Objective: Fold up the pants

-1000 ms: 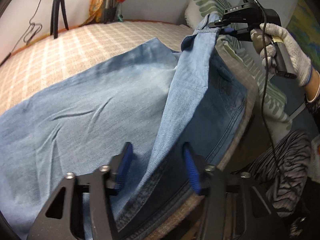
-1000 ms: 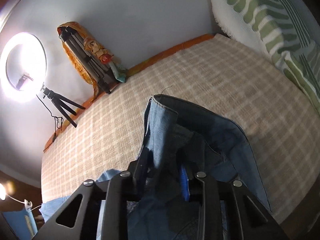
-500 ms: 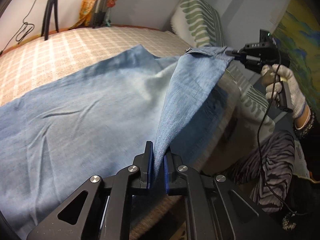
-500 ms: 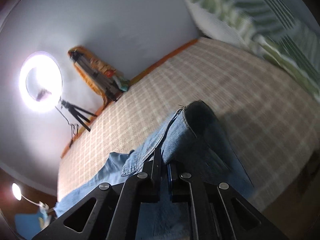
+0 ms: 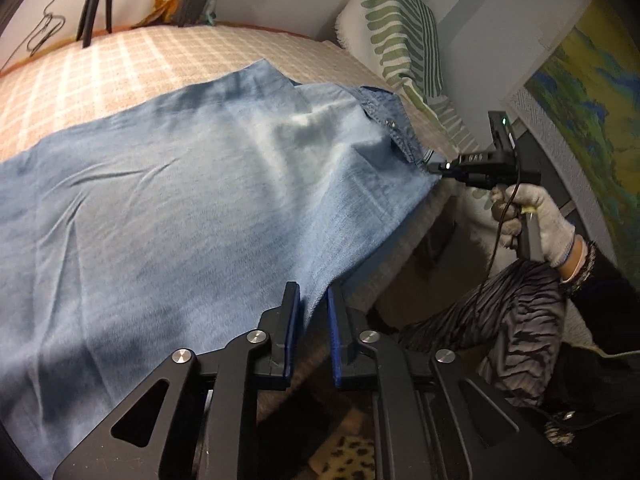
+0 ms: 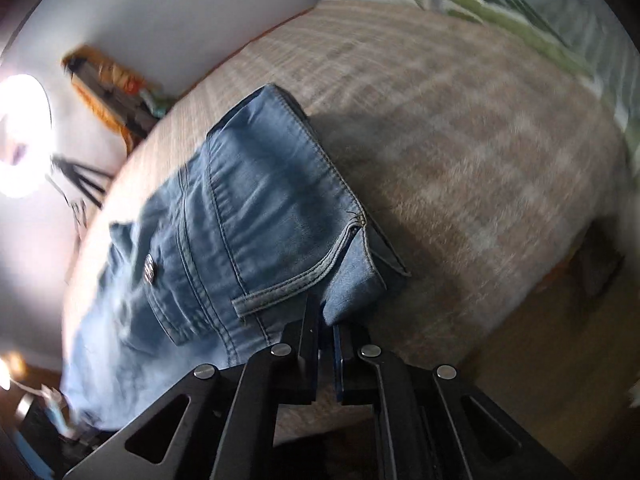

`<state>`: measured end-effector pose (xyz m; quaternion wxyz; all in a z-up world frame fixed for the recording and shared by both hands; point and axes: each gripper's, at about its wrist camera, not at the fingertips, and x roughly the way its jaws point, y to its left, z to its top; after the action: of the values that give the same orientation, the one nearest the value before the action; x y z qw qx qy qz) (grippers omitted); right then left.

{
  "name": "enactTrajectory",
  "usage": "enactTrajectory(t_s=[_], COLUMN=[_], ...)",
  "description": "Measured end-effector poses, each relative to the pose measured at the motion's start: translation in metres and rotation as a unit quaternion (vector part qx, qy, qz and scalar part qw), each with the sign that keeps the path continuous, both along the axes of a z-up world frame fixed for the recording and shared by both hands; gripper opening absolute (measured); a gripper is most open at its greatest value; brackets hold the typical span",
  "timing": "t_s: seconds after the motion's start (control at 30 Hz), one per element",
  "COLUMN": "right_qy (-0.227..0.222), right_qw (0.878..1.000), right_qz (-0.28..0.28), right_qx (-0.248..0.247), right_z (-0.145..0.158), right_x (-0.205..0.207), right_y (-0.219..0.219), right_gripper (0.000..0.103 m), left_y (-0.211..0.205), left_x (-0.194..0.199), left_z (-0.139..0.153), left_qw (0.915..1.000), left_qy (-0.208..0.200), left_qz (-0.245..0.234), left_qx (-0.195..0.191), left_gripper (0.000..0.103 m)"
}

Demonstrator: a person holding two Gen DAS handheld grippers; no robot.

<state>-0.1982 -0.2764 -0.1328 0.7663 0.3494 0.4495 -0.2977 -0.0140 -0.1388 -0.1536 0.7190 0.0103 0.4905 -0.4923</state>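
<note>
The bed [image 5: 120, 68], covered in a beige checked spread, fills most of both views. A green-and-white leaf-print pillow [image 5: 400, 36] leans at its head end by the pale wall, and a ring light [image 6: 20, 136] glows on a tripod at the far side.

The pants [image 5: 180, 200], light blue denim, lie spread flat across the bed near its front edge. Their long axis runs across the left wrist view: the waistband and metal button point toward the pillow end on the right, while the leg fabric stretches off to the left.

A second ago one side of the waist was lifted high in a peaked fold. Half a second ago it was lower, and now it is down, leaving a smooth doubled layer on the spread.

The right gripper [image 5: 434, 167], held in a white-gloved hand [image 5: 536, 216], has its jaws clamped on the waistband corner at the bed's edge. In its own view the right gripper [image 6: 327, 332] pinches denim just beside a belt loop.

The left gripper [image 5: 312, 312] has its jaws slightly apart, with the near fabric edge running between the blue pads; they were pressed together half a second ago.
</note>
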Motion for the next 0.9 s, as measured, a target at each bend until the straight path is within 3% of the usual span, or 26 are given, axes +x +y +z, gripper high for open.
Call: enactTrajectory(t_s=[0.1, 0.2, 0.3, 0.43, 0.47, 0.57, 0.8, 0.9], right_qy=[0.040, 0.065, -0.001, -0.058, -0.059, -0.024, -0.042, -0.078], right_qw=[0.999, 0.991, 0.986, 0.977, 0.974, 0.965, 0.985, 0.986], right_qz=[0.010, 0.015, 0.042, 0.129, 0.143, 0.167, 0.143, 0.145], right_qx=[-0.034, -0.118, -0.162, -0.158, -0.163, -0.201, -0.085, -0.017], right_z=[0.011, 0.038, 0.070, 0.082, 0.079, 0.062, 0.011, -0.009], right_x=[0.001, 0.002, 0.017, 0.070, 0.081, 0.115, 0.120, 0.116], right_y=[0.004, 0.008, 0.010, -0.002, -0.006, -0.027, -0.101, -0.120], right_gripper=[0.020, 0.030, 0.047, 0.076, 0.083, 0.083, 0.083, 0.086], left_y=[0.009, 0.014, 0.014, 0.015, 0.016, 0.020, 0.027, 0.030], left_x=[-0.001, -0.003, 0.004, 0.016, 0.018, 0.025, 0.036, 0.037], left_z=[0.010, 0.026, 0.027, 0.013, 0.009, -0.003, -0.019, -0.022], left_qw=[0.9992, 0.9987, 0.9987, 0.9987, 0.9986, 0.9984, 0.9979, 0.9978], left_qy=[0.021, -0.003, -0.034, -0.032, -0.030, -0.022, -0.009, -0.005], left_qz=[-0.001, 0.002, 0.021, 0.039, 0.042, 0.052, 0.063, 0.065], left_qx=[-0.033, -0.050, -0.033, -0.013, -0.009, -0.001, 0.013, 0.011], left_gripper=[0.013, 0.016, 0.017, 0.017, 0.017, 0.017, 0.017, 0.017])
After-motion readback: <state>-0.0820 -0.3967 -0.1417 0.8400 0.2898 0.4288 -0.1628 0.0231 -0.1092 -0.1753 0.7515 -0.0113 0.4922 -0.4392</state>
